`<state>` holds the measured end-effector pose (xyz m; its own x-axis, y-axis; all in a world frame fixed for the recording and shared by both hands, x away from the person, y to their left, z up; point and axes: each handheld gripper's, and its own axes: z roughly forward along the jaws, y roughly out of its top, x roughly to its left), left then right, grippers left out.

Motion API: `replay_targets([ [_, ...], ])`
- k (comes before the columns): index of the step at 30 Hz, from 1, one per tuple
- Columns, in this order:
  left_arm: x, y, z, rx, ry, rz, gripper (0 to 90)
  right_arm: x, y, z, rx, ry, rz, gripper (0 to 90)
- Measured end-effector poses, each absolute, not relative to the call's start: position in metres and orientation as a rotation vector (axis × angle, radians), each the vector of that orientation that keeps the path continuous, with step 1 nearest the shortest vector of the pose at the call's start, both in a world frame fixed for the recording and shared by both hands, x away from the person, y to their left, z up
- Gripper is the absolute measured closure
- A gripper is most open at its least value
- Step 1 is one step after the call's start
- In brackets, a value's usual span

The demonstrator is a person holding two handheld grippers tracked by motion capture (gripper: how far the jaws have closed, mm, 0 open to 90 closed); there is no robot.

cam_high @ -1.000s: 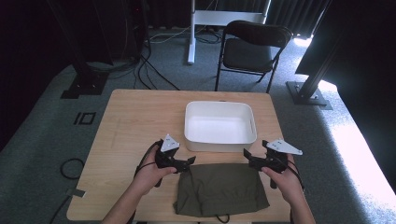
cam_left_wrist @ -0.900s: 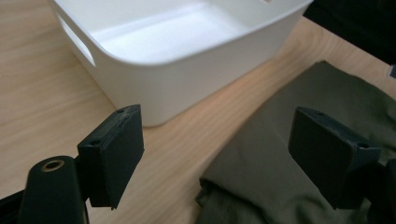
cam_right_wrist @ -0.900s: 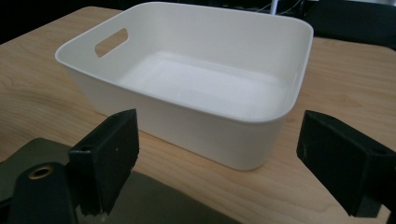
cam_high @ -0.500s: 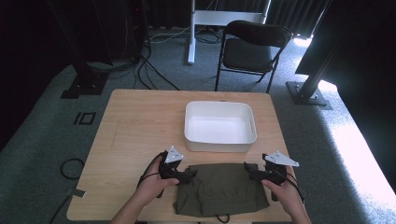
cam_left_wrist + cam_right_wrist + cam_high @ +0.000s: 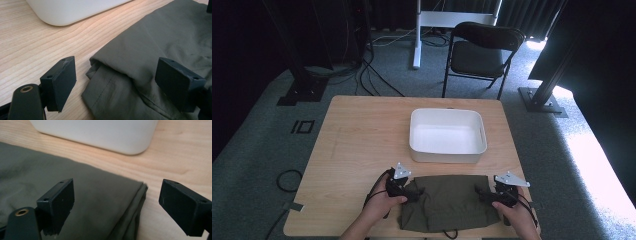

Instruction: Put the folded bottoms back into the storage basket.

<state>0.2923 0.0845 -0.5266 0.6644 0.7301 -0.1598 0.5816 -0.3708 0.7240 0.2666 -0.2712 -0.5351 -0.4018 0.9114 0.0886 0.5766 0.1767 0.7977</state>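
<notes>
A folded olive-green cloth (image 5: 447, 202) lies flat near the table's front edge, just in front of a white tub (image 5: 447, 136). My left gripper (image 5: 414, 192) is at the cloth's left edge, open, its jaws straddling the folded corner (image 5: 100, 66). My right gripper (image 5: 482, 195) is at the cloth's right edge, open as well, with the folded hem (image 5: 140, 192) between its wide-spread jaws. Neither has closed on the fabric. The tub's white wall (image 5: 75, 10) (image 5: 100, 132) rises just beyond the cloth in both gripper views.
The wooden table (image 5: 362, 140) is bare on its left half. A dark folding chair (image 5: 484, 50) stands beyond the far edge. Cables (image 5: 377, 80) and stand bases lie on the grey carpet around it.
Both grippers have come down and toward the table's front, from beside the tub to the cloth's left and right edges. The cloth has not visibly moved.
</notes>
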Motion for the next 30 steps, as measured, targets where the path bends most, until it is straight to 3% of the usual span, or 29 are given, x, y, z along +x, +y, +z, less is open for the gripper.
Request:
replay_targets([
  [11,0.283,0.076,-0.546,2.132,1.053,0.228,16.8,0.265,-0.264,-0.554,1.417,2.096,1.038,12.8],
  [30,0.272,0.062,-0.556,2.163,0.990,0.414,13.7,0.268,-0.263,-0.560,1.421,2.122,1.011,12.7],
])
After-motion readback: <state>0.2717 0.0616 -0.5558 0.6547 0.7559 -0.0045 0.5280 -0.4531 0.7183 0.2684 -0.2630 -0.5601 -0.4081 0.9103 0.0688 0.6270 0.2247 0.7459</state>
